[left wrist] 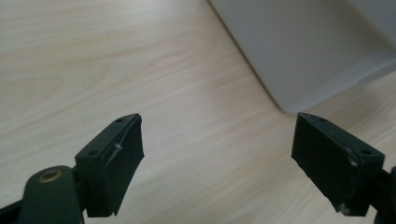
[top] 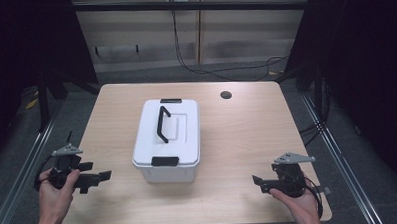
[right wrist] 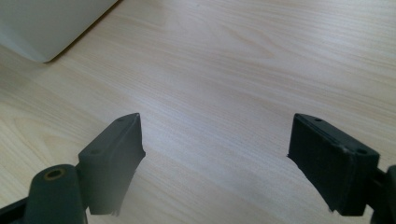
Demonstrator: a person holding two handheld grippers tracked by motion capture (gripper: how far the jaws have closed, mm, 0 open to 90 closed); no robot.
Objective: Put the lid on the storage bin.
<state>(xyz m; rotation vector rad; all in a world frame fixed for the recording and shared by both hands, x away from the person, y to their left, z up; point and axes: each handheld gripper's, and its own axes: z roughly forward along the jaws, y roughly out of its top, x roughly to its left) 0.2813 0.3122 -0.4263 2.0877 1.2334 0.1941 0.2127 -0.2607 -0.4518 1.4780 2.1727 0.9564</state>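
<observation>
A light wooden table [top: 237, 135] carries a white lidded storage box [top: 168, 139] at its middle, black handle [top: 163, 124] on the lid and black latches at both ends. The left gripper [top: 101, 176] hovers near the box's front left, jaws spread wide and empty. The right gripper [top: 259, 182], well apart at the front right, is likewise agape.

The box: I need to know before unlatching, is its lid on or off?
On. The white lid covers the box, both black clips sit at its ends, and the handle lies on top.
</observation>
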